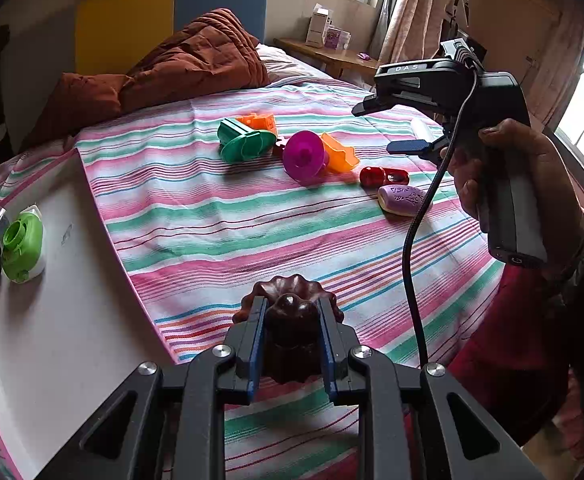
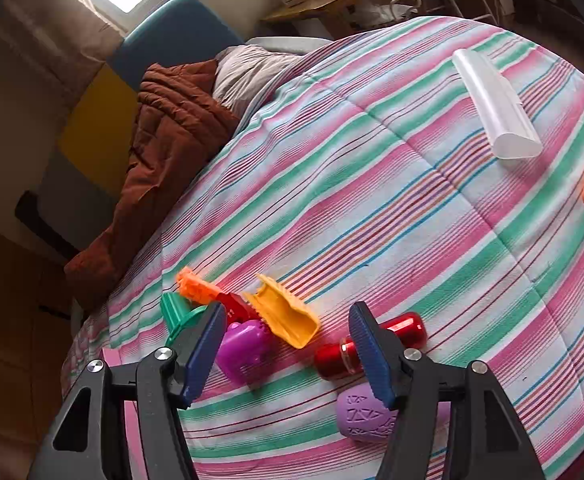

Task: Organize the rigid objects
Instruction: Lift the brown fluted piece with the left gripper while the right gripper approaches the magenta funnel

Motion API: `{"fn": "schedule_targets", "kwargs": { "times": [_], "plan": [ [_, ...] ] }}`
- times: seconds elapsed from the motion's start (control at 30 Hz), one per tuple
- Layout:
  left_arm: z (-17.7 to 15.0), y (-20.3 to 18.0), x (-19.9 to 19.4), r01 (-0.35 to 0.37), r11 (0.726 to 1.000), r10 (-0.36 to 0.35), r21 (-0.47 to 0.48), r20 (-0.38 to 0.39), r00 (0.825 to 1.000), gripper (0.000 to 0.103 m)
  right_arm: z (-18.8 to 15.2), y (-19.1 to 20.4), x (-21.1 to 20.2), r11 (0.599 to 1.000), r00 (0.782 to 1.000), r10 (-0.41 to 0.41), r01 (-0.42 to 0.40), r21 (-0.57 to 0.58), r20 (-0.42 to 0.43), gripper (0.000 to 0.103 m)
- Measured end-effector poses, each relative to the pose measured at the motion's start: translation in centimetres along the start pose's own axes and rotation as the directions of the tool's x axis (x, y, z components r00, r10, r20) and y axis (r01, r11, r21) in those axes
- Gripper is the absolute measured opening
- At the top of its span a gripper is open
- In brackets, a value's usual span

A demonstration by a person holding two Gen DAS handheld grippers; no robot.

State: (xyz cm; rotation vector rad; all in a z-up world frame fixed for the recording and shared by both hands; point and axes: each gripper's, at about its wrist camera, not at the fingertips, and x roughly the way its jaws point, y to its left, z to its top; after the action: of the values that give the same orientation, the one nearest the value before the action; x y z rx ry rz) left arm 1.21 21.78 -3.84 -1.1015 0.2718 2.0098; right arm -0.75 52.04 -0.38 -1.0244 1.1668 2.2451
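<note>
Left wrist cam sits low over the striped bedspread (image 1: 251, 216), looking fwd and down toward the headboard, right gripper (image 1: 392, 128) seen from the side. Right wrist cam is rolled, close above the toys. Both share magenta piece (image 1: 306, 156) (image 2: 243, 346), red cylinder (image 1: 384, 176) (image 2: 372, 340), purple piece (image 1: 402, 200) (image 2: 366, 416).

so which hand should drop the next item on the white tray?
Left. Its tongs are already shut on the dark brown fluted piece, right beside the white tray. The right tongs hang open and empty over the toy pile.
</note>
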Motion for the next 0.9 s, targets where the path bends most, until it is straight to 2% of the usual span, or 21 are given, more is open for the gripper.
{"fn": "schedule_targets", "kwargs": {
  "times": [0.17, 0.3, 0.57, 0.8, 0.87, 0.9],
  "plan": [
    [0.1, 0.1, 0.1, 0.003, 1.0, -0.003, -0.006, 0.003, 1.0, 0.024, -0.6, 1.9, 0.5, 0.993, 0.995, 0.086, -0.089, -0.081, -0.047, 0.065],
    [0.1, 0.3, 0.1, 0.002, 1.0, -0.002, -0.009, 0.005, 1.0, 0.024, -1.5, 3.6, 1.1, 0.98, 0.989, 0.118, -0.132, -0.151, -0.093, 0.065],
    [0.1, 0.3, 0.2, 0.007, 1.0, -0.007, -0.006, 0.012, 1.0, 0.024, -2.7, 5.5, 1.9, 0.962, 0.987, 0.092, -0.121, -0.245, -0.129, 0.065],
    [-0.1, 0.5, 0.0, 0.012, 1.0, -0.012, -0.02, 0.012, 1.0, 0.024, -2.1, 7.0, 3.3, 0.956, 0.992, 0.061, -0.089, -0.28, -0.108, 0.065],
    [0.0, 0.5, 0.0, 0.013, 1.0, -0.012, -0.024, 0.012, 1.0, 0.024, -2.1, 7.2, 4.2, 0.952, 0.983, 0.1, -0.14, -0.271, -0.157, 0.066],
    [-0.1, 0.5, 0.0, 0.012, 1.0, -0.011, -0.025, 0.012, 1.0, 0.024, -2.2, 7.3, 4.7, 0.948, 0.968, 0.142, -0.194, -0.254, -0.208, 0.067]
  ]
}}
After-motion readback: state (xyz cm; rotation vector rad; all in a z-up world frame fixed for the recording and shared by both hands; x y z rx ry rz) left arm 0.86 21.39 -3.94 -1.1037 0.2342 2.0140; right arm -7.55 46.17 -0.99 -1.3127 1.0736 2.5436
